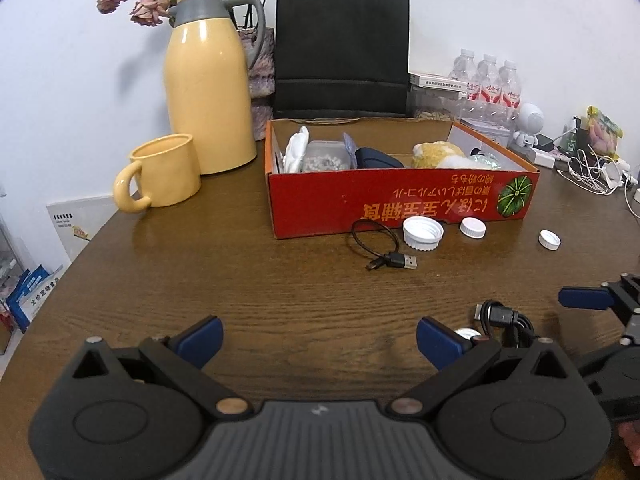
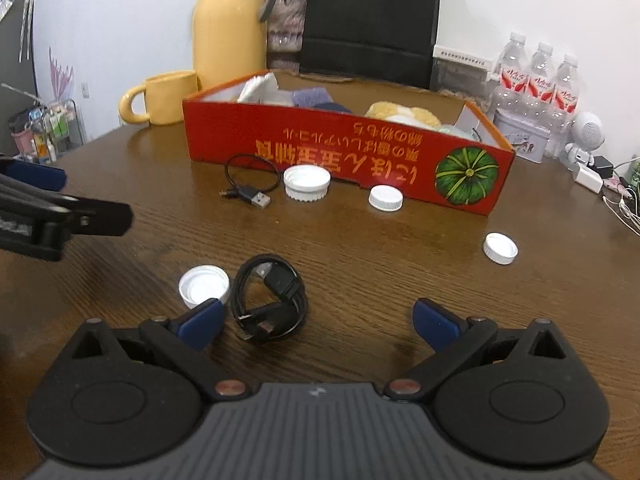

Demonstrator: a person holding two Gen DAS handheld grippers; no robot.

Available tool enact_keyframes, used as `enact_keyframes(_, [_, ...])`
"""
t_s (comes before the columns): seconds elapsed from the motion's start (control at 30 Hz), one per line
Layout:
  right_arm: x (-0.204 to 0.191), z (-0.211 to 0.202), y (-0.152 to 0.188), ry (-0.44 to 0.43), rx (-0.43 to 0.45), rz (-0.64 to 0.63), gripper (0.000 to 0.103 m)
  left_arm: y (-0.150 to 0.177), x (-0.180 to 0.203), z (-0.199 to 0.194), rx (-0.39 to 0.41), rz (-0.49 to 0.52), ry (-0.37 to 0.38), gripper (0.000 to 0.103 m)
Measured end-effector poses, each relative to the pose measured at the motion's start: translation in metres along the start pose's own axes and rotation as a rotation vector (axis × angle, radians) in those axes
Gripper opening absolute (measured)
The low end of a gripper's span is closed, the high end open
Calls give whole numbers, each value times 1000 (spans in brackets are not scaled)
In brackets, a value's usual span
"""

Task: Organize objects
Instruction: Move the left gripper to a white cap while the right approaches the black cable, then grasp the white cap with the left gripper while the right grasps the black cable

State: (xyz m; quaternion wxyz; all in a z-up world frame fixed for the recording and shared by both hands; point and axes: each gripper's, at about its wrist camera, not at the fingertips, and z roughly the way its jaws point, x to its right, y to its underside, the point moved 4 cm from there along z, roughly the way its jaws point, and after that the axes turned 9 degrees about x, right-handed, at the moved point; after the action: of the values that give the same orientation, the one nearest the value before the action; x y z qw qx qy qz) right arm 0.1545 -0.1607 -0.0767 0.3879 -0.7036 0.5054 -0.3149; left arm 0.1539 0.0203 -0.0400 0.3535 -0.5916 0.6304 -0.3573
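On the brown wood-grain table (image 2: 360, 264) stands a shallow red cardboard box (image 2: 344, 152) with orange printed characters and a green pumpkin picture on its near wall; its top is open and it holds a white crumpled item, a clear tub of small pale beads (image 1: 325, 157), a dark blue object and a yellow-and-white plush toy (image 1: 438, 155). Loose things lie on the table in front of the box. A thin black USB cable (image 2: 249, 186) in a loose loop sits just near the box's left end, with a large ribbed white cap (image 2: 307, 182) just to its right and a smaller white cap (image 2: 385, 198) further right, both close to the box wall. Another small white cap (image 2: 500, 248) lies apart to the right. Nearer, a thicker black cable coiled in a tight bundle (image 2: 271, 298) rests beside an upturned white cap (image 2: 204, 286), the two almost touching. The right gripper (image 2: 318, 322) hovers low over the table with its blue-padded jaws spread wide and empty, the coiled cable just inside its left finger. The left gripper (image 1: 319, 338) is likewise wide apart and holds nothing, over bare table to the left of that bundle. A yellow mug (image 1: 164, 178) and a tall yellow flask (image 1: 208, 80) stand left of the box, a black paper bag (image 1: 342, 52) behind it, and water bottles (image 1: 486, 80) far right.
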Motion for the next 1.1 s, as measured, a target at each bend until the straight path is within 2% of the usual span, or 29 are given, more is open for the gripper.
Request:
enact_keyframes(0.07, [-1,2,-1,-31,4,12,92,2,0,-1,-4,-1,-3,103])
enact_keyframes(0.1, [-1,3,-2,-51,6,23,79,2,0,-1,-6,0,-4,103])
enact_keyframes(0.13, [-1,2,-2,-76,15,32,62,2,1,-1,-7,0,-3,103])
enact_keyframes(0.2, [-3,-1,-3,-97,36,23,39,2,2,-2,-6,0,-4,103])
enact_keyframes(0.37, [3,-7,-3,-120,52,60,38,1,13,-2,-7,10,11,103])
enact_keyframes(0.73, [42,-24,0,-18,111,104,38,9,60,11,-47,67,63,103])
enact_keyframes(0.93, [53,-30,3,3,125,104,38,14,78,18,-60,76,72,102])
enact_keyframes(1.07, [54,-32,4,3,132,106,38,16,83,22,-69,67,74,94])
enact_keyframes(1.1, [54,-32,4,3,133,105,38,16,83,22,-69,60,75,87])
